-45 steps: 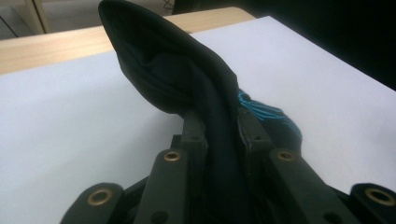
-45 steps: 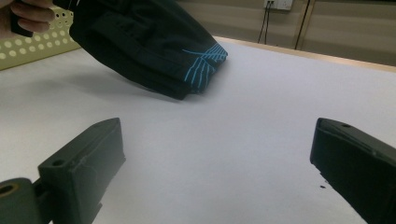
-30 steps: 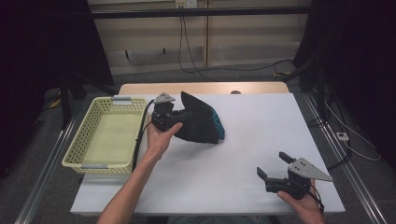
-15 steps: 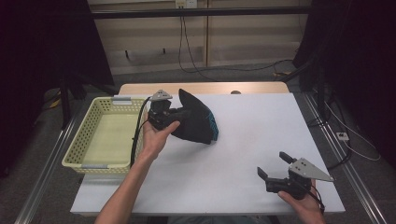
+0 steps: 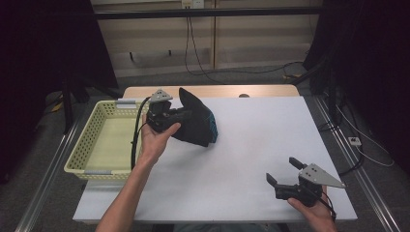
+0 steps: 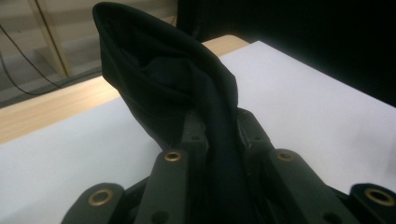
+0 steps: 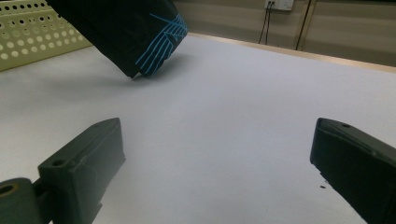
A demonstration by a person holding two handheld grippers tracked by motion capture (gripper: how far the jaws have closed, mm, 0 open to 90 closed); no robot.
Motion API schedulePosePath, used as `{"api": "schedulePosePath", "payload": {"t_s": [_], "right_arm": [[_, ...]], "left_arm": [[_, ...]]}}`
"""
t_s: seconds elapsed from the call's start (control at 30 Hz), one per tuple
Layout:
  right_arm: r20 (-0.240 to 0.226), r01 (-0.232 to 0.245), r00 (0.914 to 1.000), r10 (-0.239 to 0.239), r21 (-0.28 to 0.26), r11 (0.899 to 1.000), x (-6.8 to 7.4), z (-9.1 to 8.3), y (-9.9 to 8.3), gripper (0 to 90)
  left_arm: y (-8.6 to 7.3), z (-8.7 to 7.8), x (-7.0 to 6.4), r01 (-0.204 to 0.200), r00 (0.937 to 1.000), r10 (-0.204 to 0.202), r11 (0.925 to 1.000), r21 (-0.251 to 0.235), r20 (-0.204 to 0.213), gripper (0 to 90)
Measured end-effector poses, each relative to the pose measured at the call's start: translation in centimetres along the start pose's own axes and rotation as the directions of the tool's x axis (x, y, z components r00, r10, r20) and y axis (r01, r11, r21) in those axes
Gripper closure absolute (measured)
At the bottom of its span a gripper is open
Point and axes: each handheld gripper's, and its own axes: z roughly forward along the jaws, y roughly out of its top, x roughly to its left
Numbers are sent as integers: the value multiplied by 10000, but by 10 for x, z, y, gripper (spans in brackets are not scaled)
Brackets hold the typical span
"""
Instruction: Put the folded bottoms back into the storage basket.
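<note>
Cloth pinched tight between the jaws of the left gripper (image 5: 175, 116) — a black garment (image 5: 196, 121) with light-blue stripes, lifted just beside the yellow perforated basket (image 5: 92, 145), lower corner hanging close over the white table (image 5: 251, 140), contact hard to tell. Seen along the left gripper's own jaws, a thick fold rising straight out from between them (image 6: 187, 93), bunched rather than flat. Risk from here, as a guess: slipping out of so narrow a bite if swung fast toward the basket, or the hanging corner catching on the basket's near rim and draping half outside. Possibly dragging across the table too.

Well away from the basket, at the table's near edge, the right gripper (image 5: 286, 172) idling with jaws spread wide, nothing between them.

No brand, label or readable writing anywhere; just the blue line pattern (image 7: 161, 39) on the fabric.
</note>
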Motion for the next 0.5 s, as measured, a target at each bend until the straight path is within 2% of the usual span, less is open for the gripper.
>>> {"api": "schedulePosePath", "payload": {"t_s": [0.5], "right_arm": [[-13, -6, 10000, 6, 21, 10000, 0, 0, 0, 27]], "left_arm": [[7, -16, 0, -381, 9982, 377, 9992, -75, -472, 767]]}}
